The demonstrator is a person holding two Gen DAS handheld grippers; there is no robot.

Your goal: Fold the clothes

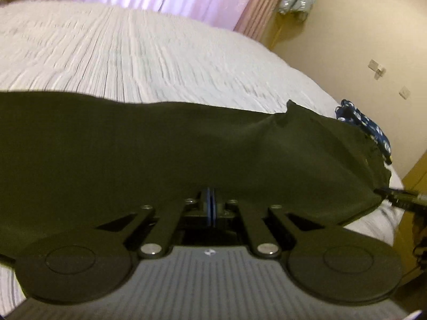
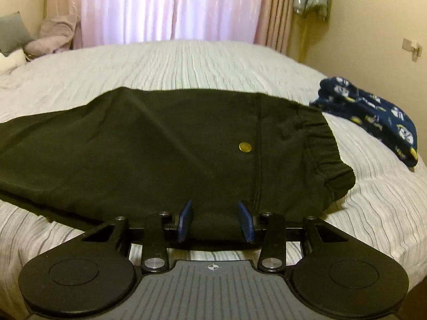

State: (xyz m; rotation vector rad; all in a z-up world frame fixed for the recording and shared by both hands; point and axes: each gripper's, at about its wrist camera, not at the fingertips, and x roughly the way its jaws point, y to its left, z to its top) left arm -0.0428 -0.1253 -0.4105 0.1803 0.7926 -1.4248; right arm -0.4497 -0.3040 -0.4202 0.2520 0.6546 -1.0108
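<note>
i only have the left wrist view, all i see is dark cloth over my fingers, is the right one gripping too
Observer: No. The right hand-held gripper is open, its blue pads apart with the edge of the black trousers between them.
Operator: which part of the garment is it at
Observer: Near the waistband, beside a vertical seam.
Operator: any landmark on the cloth there
Observer: A small brass-coloured button sits just left of that seam.
Operator: and my left
Observer: The left hand-held gripper is shut on the trousers.
</note>
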